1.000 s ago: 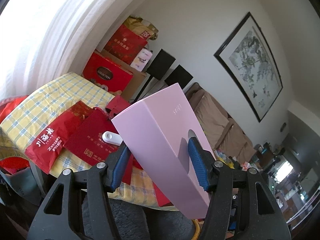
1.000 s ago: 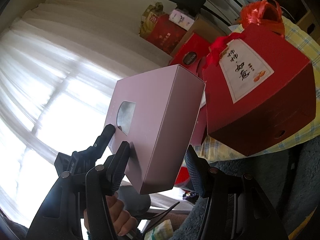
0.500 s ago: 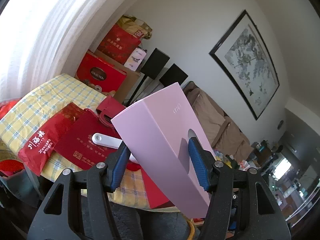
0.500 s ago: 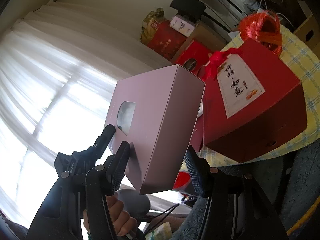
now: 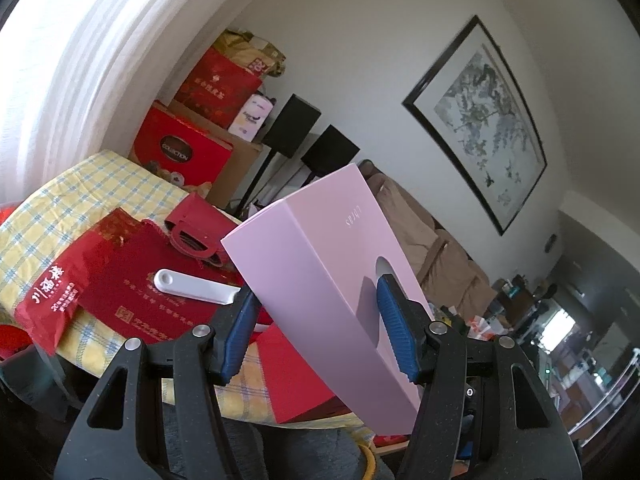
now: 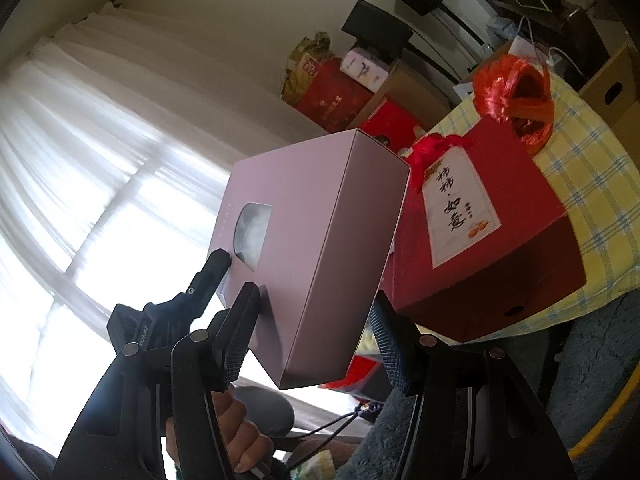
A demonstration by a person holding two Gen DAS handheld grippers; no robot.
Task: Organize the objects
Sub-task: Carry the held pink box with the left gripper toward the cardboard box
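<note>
- Holding a tall pale-pink cardboard box with an oval window (image 5: 320, 264), both tools pinch it at once: the left gripper (image 5: 320, 328) has its blue ribbed pads pressed on two opposite faces, and the right gripper (image 6: 316, 340) clamps the same box (image 6: 316, 240) from the other side.
- The box is in the air, tilted, clear of the yellow-checked tablecloth (image 5: 100, 184) and in front of it; nothing supports it but the two pairs of pads.
- Compared with a second ago, the box sits the same way between the pads, while the table and everything on it has slid lower and further off in both wrist views; the white flat plastic tool (image 5: 192, 286) on the red paper bag (image 5: 128, 280) now shows more of its length past the left pad.
- My reading: the box has been lifted a little and drawn back from the table, so the carry has begun and the placing is not yet done.
- The large dark-red gift box with a white label (image 6: 480, 232) and the orange-red ribbon bundle (image 6: 516, 92) stand on the cloth beside the carried box, untouched.
- Where the pink box belongs cannot be told from these views; the red boxes stacked by the wall (image 5: 188, 152) are one likely place.
</note>
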